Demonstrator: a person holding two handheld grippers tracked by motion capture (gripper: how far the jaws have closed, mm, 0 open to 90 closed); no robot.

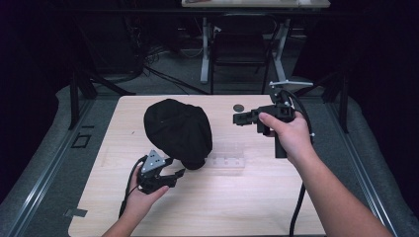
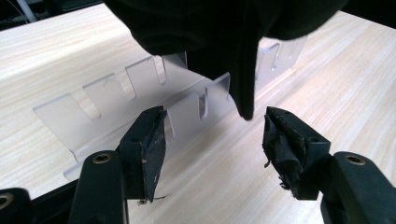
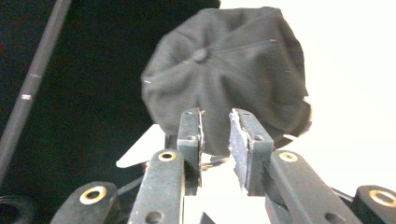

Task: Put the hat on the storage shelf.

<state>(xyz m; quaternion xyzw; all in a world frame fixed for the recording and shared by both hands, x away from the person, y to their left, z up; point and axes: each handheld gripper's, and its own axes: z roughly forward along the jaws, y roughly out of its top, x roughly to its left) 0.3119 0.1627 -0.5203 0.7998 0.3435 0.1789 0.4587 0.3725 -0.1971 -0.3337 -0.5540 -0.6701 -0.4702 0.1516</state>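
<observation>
Left gripper view: left gripper (image 2: 212,140) wide, empty — black cap (image 2: 224,32) cut off, hiding clear rack (image 2: 116,93); right gripper (image 3: 215,140) narrow, empty.

Pretty dim room, only the table (image 1: 257,197) lit from overhead. Totally blown out to white behind the cap (image 3: 229,79) in the right gripper view. Slightly soft high view, jaws blurred up close.

Black cap (image 1: 178,131) rests on the wooden surface (image 1: 247,202), partly over a clear slotted rack (image 1: 228,161). Left claw (image 1: 174,177) low, just beside the cap's near edge, jaws parted, nothing between them. Right claw (image 1: 238,118) raised, well apart from the cap. Small dark disc (image 1: 238,106) near the far edge.
</observation>
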